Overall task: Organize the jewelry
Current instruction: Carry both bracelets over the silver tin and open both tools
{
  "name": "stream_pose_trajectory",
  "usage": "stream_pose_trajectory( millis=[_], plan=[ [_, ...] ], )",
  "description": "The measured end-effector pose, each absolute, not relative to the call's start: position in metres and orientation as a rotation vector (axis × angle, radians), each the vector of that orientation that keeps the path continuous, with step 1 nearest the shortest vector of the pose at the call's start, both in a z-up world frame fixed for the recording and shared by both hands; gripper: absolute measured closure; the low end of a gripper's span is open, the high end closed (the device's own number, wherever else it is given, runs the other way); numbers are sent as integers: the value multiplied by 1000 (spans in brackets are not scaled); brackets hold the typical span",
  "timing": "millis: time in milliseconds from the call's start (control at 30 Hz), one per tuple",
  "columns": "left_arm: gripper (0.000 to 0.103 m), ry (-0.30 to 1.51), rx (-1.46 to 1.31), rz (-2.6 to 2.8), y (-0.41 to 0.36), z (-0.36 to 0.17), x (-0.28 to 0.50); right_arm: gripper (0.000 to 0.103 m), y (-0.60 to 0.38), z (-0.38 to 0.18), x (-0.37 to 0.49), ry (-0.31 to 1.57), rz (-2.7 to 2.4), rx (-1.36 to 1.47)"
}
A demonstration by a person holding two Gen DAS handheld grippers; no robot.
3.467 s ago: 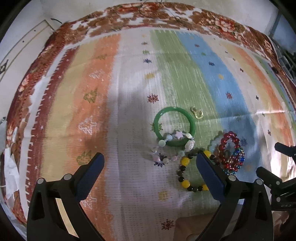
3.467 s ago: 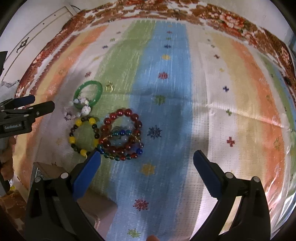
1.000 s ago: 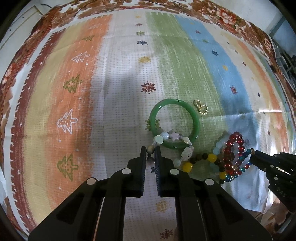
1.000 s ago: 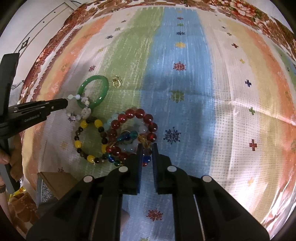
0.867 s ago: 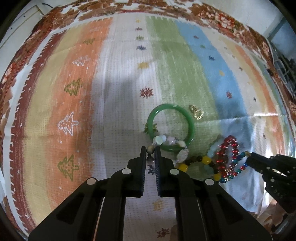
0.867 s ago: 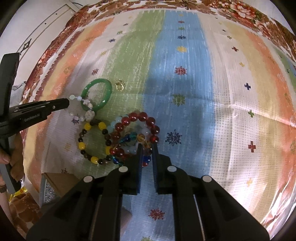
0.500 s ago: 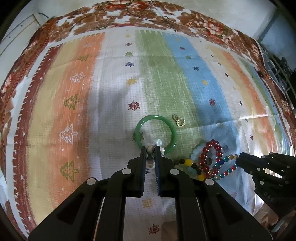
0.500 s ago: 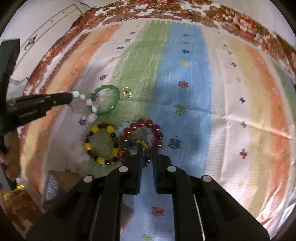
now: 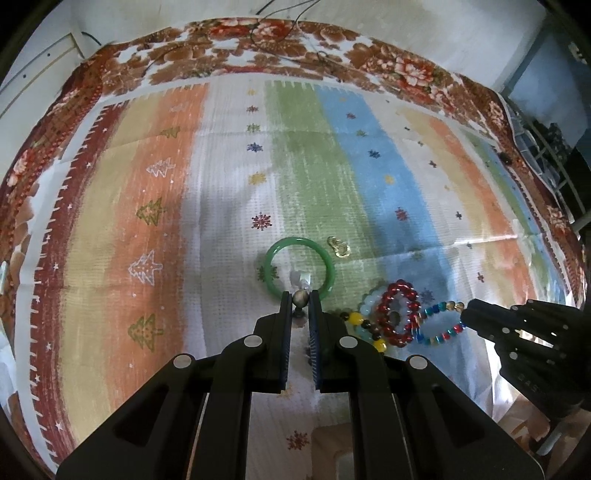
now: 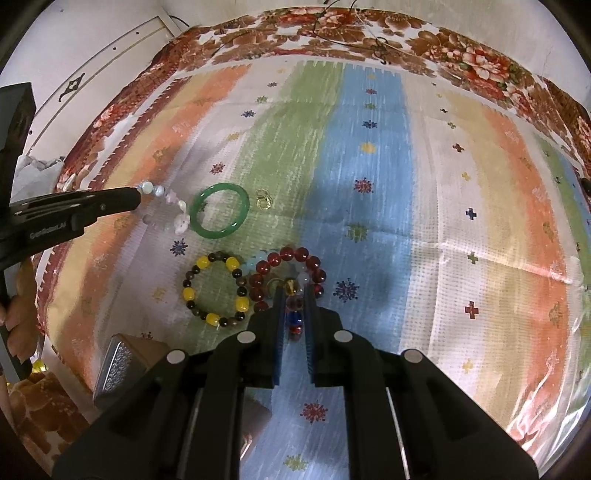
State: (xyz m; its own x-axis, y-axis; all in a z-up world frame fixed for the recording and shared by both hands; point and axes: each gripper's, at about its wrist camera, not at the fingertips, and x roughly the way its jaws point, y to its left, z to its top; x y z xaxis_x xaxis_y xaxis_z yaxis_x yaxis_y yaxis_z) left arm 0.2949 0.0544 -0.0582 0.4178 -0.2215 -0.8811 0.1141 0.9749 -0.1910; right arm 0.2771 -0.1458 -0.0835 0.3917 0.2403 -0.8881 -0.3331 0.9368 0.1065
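Left tool (image 9: 300, 306) was pinched down on the pale bead bracelet (image 10: 173, 206), jaws nearly together with one brownish bead caught at the tips. In the right wrist view that strand hung off the tool tip, lifted above the cloth, its lower beads dangling beside the green bangle (image 10: 220, 210); contact with the bangle can't be told.

Right tool (image 10: 294, 295) was also closed, gripping the multicolor bead bracelet (image 9: 441, 320). An amber bead sat at the fingertips, with red and blue beads between the pads. From the left wrist view this strand stretched out sideways from the right tool's tip toward the dark red bead bracelet (image 10: 286, 275), overlapping it.

The green bangle lay flat on the striped cloth (image 10: 369, 166), on the green/white stripes. A small gold earring pair (image 10: 263, 199) sat just beside it, apart from the bangle. The yellow and brown bead bracelet (image 10: 214, 290) lay flat nearer the camera, touching the dark red one at its right side. A pale blue-white bead bracelet (image 9: 365, 306) was partly tucked under the dark red one, mostly hidden.

The cloth covered the counter, with a floral brown border (image 10: 369, 29) at the far edge. A box with a textured silver side (image 10: 114, 363) stood at the near-left edge of the counter in the right wrist view. Part of the person's hand (image 10: 18, 325) showed at far left behind the left tool.
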Motion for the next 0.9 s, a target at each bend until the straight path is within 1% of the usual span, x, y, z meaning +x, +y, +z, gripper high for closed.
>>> stream_pose_trajectory(
  millis=[300, 600, 900],
  plan=[
    [95, 1075, -126, -241, 50, -38, 271, 92, -152, -70, 261, 1064, 344, -112],
    [95, 1044, -146, -252, 49, -26, 255, 92, -150, -36, 224, 981, 395, -101],
    [95, 983, -153, -302, 40, -7, 218, 92, -147, -20, 193, 935, 419, -96]
  ],
)
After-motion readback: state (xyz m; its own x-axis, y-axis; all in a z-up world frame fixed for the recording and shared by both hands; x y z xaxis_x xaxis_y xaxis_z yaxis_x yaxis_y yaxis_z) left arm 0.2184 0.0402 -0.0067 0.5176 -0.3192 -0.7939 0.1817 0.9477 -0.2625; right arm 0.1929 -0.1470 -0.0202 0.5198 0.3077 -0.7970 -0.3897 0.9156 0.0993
